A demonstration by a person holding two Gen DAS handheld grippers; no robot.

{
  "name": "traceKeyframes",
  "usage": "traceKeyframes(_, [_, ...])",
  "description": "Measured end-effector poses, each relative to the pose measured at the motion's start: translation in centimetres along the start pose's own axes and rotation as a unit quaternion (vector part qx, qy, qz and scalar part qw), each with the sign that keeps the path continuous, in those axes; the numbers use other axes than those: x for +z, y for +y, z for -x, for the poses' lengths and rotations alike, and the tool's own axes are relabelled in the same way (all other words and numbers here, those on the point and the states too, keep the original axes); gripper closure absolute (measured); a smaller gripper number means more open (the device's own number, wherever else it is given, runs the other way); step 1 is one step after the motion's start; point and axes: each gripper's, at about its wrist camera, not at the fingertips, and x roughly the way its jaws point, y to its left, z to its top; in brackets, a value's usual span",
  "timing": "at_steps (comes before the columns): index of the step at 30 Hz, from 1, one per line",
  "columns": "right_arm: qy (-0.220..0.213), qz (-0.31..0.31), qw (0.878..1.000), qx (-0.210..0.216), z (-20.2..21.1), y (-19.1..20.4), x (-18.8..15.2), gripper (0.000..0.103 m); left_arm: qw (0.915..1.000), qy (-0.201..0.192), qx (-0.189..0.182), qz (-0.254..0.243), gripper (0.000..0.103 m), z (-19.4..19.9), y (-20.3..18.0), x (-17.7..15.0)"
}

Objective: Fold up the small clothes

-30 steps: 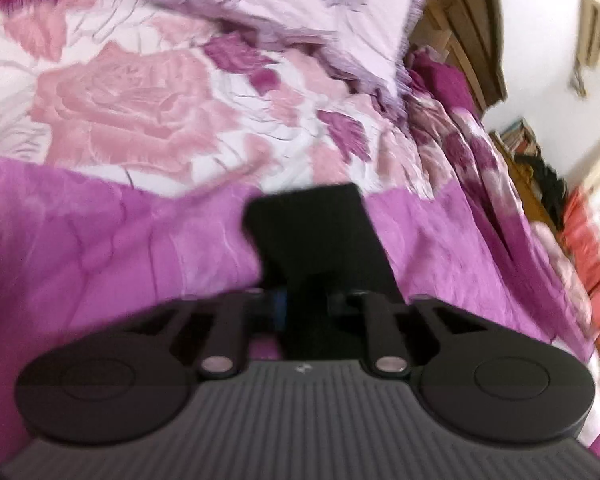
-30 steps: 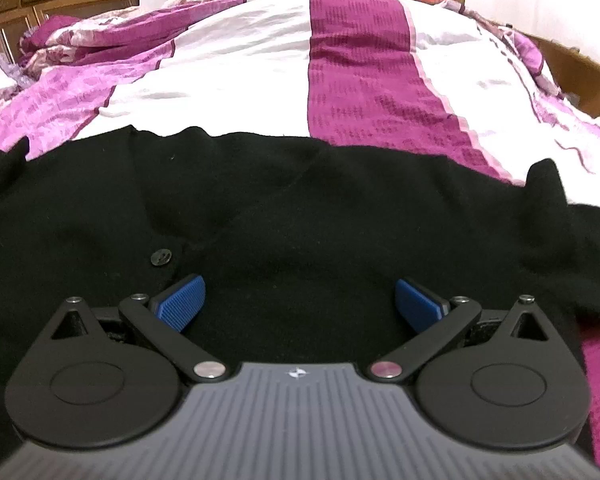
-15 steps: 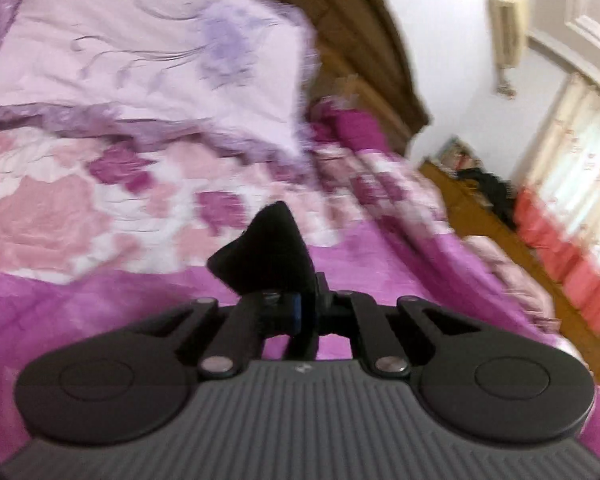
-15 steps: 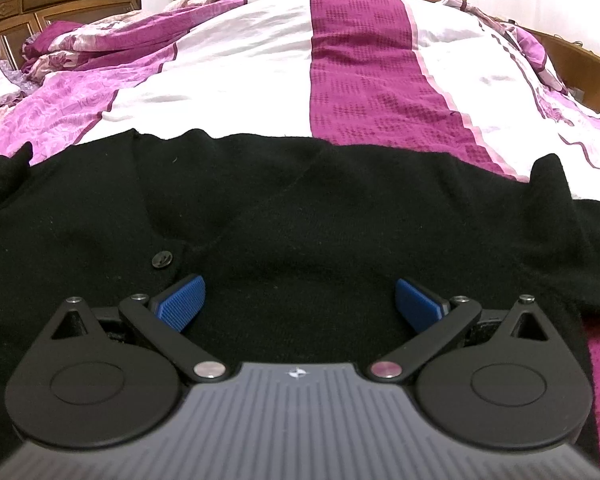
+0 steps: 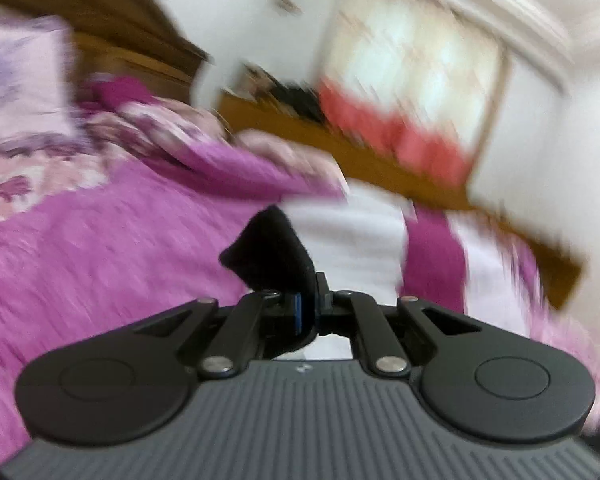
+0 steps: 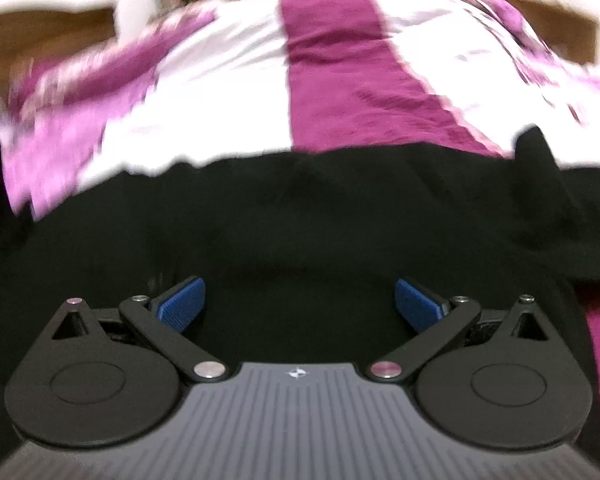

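Black garment spread on bed, one corner lifted

Black garment (image 6: 300, 216) lies flat across the purple-and-white bedspread (image 6: 228, 80); a corner of it (image 5: 272, 248) is clamped between the closed jaws of the left gripper (image 5: 308, 308), raised off the bed. Right gripper (image 6: 298, 306) hovers over the garment, blue pads (image 6: 180, 304) wide apart, gripping nothing. Wooden headboard (image 5: 100, 32) at 11 o'clock, blurred

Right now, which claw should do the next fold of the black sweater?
Probably the left claw: it is already shut on a piece of the black sweater. The right claw is open over the sweater, holding nothing.
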Motion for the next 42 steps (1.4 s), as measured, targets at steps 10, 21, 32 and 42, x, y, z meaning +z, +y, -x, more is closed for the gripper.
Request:
traceKeyframes(10, [-0.011, 0.005, 1.0, 0.027, 1.9, -1.4, 2.4, 0.0, 0.9777, 0.161, -0.092, -0.099, 0.069, -4.6, -5.9, -9.1])
traceKeyframes(21, [0.076, -0.12, 0.976, 0.167, -0.2, -4.5, 6.0, 0.018, 0.9604, 0.241, -0.121, 0.07, 0.043, -7.3, 6.3, -3.6])
traceKeyframes(32, [0.083, -0.003, 0.98, 0.183, -2.2, 3.6, 2.7, 0.092, 0.9666, 0.231, 0.084, 0.072, 0.043, -3.2, 12.8, -4.4])
traceKeyframes(42, [-0.042, -0.012, 0.985, 0.167, 3.8, -1.0, 11.5, 0.094, 0.962, 0.264, 0.035, -0.059, 0.043, -3.2, 4.3, -7.2])
